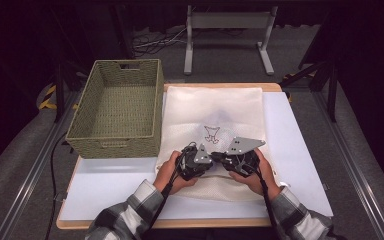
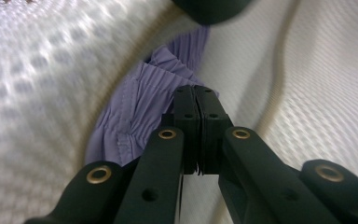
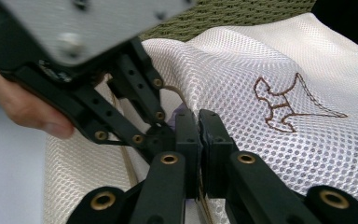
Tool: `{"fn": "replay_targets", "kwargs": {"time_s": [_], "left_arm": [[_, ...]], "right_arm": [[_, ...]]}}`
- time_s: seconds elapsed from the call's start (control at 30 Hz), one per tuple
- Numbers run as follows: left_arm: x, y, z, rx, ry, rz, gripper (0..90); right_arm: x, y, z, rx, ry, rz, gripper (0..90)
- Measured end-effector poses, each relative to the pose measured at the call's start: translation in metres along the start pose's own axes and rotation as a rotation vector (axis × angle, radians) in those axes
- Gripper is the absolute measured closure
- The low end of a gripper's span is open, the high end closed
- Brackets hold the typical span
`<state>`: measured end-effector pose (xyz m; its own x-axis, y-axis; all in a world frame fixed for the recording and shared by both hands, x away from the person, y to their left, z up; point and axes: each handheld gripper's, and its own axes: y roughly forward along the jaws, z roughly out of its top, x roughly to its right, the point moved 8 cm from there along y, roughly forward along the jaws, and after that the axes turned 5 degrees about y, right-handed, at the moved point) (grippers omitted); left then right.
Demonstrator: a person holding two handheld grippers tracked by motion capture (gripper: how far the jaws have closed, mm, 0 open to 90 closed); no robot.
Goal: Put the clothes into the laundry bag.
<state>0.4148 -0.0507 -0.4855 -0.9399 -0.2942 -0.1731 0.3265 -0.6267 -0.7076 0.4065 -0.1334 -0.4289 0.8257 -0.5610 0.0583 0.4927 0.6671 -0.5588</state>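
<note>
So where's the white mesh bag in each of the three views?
High view: white mesh bag lies mid-table, right of the woven basket.
Left gripper view: mesh bag on both sides, purple cloth in its opening.
Right gripper view: bag across the right.
Shared landmark: the brown stitched emblem, high view.

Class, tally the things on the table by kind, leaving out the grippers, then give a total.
Woven basket: 1
White mesh bag: 1
Purple cloth showing at the bag's opening: 1
Total: 3
</note>
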Motion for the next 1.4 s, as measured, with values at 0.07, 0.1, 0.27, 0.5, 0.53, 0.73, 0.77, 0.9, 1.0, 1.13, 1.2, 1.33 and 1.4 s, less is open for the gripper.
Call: {"fn": "replay_targets", "kwargs": {"time_s": [0.07,0.1,0.27,0.5,0.53,0.73,0.77,0.9,1.0,1.13,1.2,1.33,1.4], "left_arm": [[-0.003,0.006,0.001,0.002,-0.004,0.01,89.8],[-0.004,0.008,0.0,-0.001,-0.007,0.014,89.9],[-0.012,0.017,0.0,-0.008,0.002,0.083,90.0],[-0.023,0.019,-0.002,0.015,-0.009,0.195,90.0],[-0.024,0.019,-0.002,0.018,-0.011,0.201,90.0],[-0.027,0.015,-0.002,0.026,-0.047,0.223,90.0],[-0.027,0.014,-0.002,0.034,-0.056,0.22,90.0],[-0.023,0.004,0.0,0.054,-0.074,0.184,89.5],[-0.019,-0.009,0.001,0.083,-0.091,0.143,84.1],[-0.009,-0.037,0.002,0.123,-0.042,0.149,81.0],[-0.008,-0.05,0.0,0.145,-0.042,0.157,78.7],[-0.011,-0.077,-0.009,0.198,-0.06,0.167,74.9],[-0.012,-0.085,-0.015,0.205,-0.071,0.181,73.6]], "right_arm": [[0.0,0.001,-0.001,-0.002,0.003,0.003,87.7],[0.0,0.001,-0.001,-0.006,0.004,0.003,87.7],[-0.001,0.004,-0.003,-0.019,0.005,0.005,87.7],[-0.002,0.008,-0.006,-0.018,0.016,0.0,88.0],[-0.002,0.009,-0.007,-0.016,0.017,0.002,88.0],[-0.002,0.009,-0.007,-0.016,0.012,-0.003,88.1],[-0.002,0.009,-0.007,-0.019,0.008,-0.006,88.0],[0.0,0.008,-0.008,-0.022,0.007,-0.016,88.0],[0.002,0.004,-0.007,-0.011,0.002,-0.025,88.1],[0.005,-0.003,-0.007,-0.004,0.007,-0.025,88.1],[0.007,-0.005,-0.009,-0.003,0.012,-0.026,88.1],[0.004,-0.004,-0.01,-0.015,0.004,-0.021,88.0],[0.004,-0.004,-0.01,-0.017,0.001,-0.02,88.0]]}}
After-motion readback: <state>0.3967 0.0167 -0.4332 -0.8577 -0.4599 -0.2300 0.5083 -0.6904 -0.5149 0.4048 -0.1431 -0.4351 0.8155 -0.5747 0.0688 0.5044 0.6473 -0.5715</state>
